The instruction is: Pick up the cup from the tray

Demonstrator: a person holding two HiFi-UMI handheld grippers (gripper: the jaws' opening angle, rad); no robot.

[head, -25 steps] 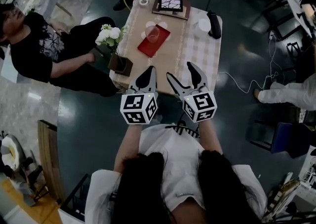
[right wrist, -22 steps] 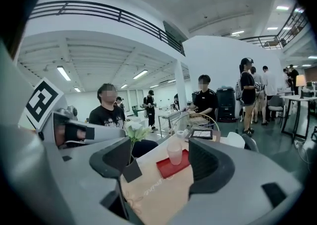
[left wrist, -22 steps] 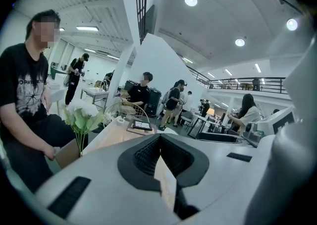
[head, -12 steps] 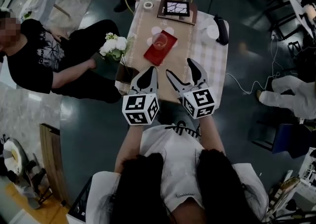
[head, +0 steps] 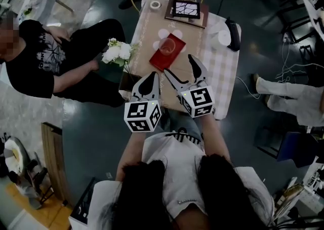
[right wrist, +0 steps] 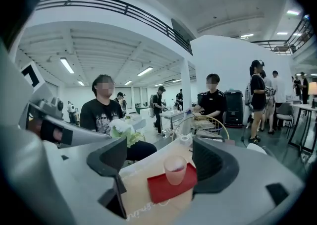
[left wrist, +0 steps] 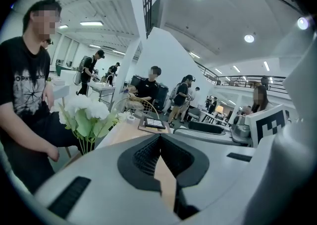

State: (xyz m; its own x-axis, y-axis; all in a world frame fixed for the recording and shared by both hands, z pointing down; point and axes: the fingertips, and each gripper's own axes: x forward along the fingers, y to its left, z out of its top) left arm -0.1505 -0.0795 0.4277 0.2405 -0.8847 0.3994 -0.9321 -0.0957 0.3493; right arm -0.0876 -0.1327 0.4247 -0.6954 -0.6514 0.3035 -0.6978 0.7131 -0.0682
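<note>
Both wait: right hand-held gripper (right wrist: 163, 169), jaws opening and empty, should advance level, straddling the cup (right wrist: 175, 169) ahead; left hand-held gripper (left wrist: 159, 140) is pinched together.

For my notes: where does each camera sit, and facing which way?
Head view: head-mounted, steeply down at table; left claw, right claw, arms, hair show.
Left gripper view: on left claw, along shut jaws towards flowers.
Right gripper view: on right claw; opening jaws frame cup on tray.
Shared: head, right gripper views show cup.
</note>
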